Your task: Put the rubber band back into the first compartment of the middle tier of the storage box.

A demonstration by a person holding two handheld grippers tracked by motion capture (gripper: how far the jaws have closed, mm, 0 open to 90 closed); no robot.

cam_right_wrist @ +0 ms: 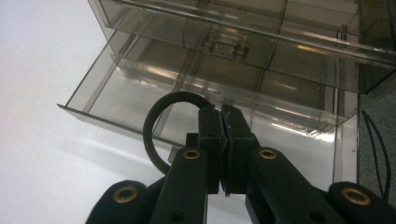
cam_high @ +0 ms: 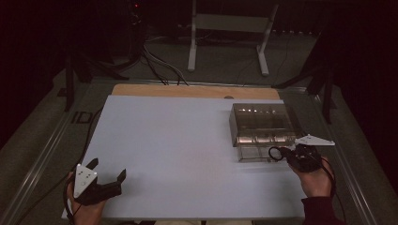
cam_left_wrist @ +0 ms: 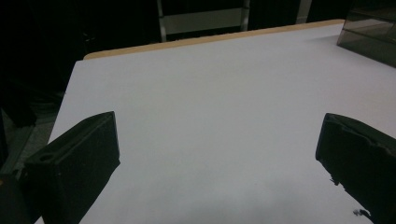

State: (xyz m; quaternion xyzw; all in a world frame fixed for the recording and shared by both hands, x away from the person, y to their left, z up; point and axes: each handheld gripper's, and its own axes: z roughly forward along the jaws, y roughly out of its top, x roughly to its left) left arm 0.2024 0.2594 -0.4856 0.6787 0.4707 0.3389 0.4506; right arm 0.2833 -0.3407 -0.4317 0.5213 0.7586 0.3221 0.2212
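Pinched between the pressed-together jaws of the right gripper point(cam_right_wrist: 223, 140) is a black ring point(cam_right_wrist: 161, 126), its loop sticking out to one side over the pulled-out lower drawer point(cam_right_wrist: 140, 93) of a clear smoky plastic drawer box point(cam_high: 263, 123). That box stands on the far right part of the white table point(cam_high: 178, 154), and its upper drawer is shut. Well apart, at the table's near left corner, the left gripper point(cam_high: 109, 171) rests in the person's hand with its jaws spread wide over bare tabletop.
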